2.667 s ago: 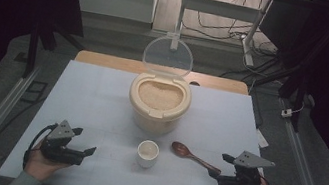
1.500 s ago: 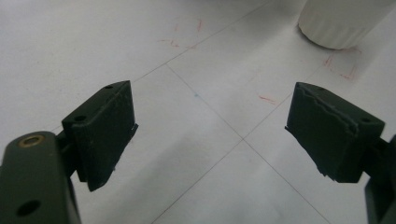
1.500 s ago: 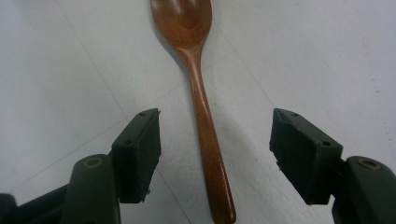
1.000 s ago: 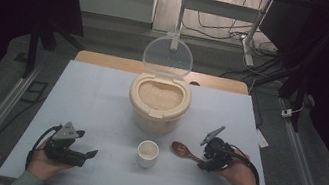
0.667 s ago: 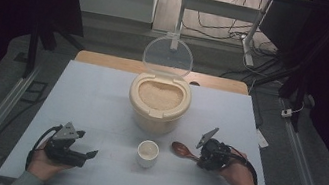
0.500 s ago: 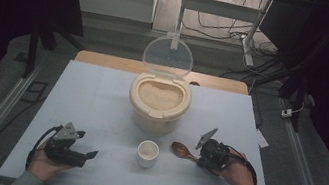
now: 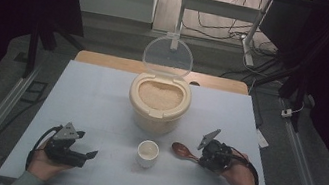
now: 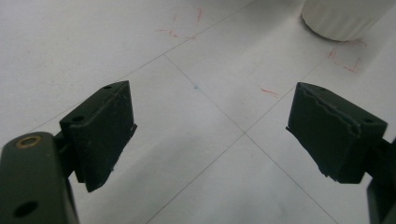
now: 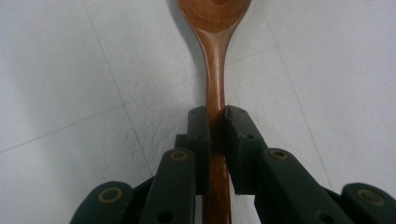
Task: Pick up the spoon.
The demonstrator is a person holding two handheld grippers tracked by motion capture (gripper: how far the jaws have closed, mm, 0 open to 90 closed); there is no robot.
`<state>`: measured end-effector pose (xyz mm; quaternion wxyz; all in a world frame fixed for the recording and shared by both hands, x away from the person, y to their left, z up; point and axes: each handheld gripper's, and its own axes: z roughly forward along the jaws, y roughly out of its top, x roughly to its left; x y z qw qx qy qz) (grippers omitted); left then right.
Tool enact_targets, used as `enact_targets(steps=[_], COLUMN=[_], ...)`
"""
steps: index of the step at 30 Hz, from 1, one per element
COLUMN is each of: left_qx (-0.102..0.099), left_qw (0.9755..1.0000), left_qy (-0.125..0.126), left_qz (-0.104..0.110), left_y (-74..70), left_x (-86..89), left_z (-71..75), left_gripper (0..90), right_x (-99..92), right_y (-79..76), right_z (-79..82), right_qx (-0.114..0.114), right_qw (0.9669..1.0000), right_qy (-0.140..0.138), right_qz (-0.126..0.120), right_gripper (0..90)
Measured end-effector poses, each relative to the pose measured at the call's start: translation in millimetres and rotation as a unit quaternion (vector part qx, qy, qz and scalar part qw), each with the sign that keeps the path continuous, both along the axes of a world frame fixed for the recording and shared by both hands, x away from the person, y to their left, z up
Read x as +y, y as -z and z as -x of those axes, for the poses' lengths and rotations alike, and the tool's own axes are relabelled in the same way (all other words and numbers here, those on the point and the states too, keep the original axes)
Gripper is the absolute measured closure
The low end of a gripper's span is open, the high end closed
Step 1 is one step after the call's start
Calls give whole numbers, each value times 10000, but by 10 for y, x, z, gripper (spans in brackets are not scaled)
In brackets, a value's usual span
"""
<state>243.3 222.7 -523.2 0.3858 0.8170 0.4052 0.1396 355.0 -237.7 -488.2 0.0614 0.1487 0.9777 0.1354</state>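
My right gripper (image 9: 215, 122) has just closed its jaws onto the spoon (image 9: 215, 70) handle near the table's (image 7: 99, 107) front right edge, so the spoon now counts as gripped; my left gripper (image 8: 210, 130) stands spread, empty.

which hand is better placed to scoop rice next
Right, probably. The right gripper is shut on the spoon handle, bowl end pointing toward the rice bin. The left gripper is open, holds nothing and sits left of the cup.
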Motion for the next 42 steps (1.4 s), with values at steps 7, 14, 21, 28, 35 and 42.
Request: enact_targets(steps=[7, 14, 21, 28, 35, 42], left_qx=[3, 9, 13, 19, 31, 37], left_qw=[10000, 10000, 10000, 10000, 10000, 10000], left_qy=[-1, -11, -15, -8, 4, 4], left_qz=[-24, -26, -32, -34, -55, -57], left_y=[3, 7, 8, 9, 11, 12], left_x=[-2, 0, 2, -2, -5, -5], left_z=[-1, -6, -6, -7, -11, -11], left_gripper=[146, 146, 145, 145, 145, 145], right_x=[-56, -67, 48, 166, 269, 473], right_y=[-109, -244, -421, -507, -589, -637], right_z=[67, 166, 286, 385, 477, 571], right_qx=[-196, -402, -575, -646, -651, -654], right_qw=[9996, 9982, 9956, 9934, 9906, 9876], right_qy=[41, -20, -269, -491, -717, -1004], right_qz=[-220, -451, -694, -811, -964, -1010], right_gripper=[805, 805, 805, 805, 805, 805])
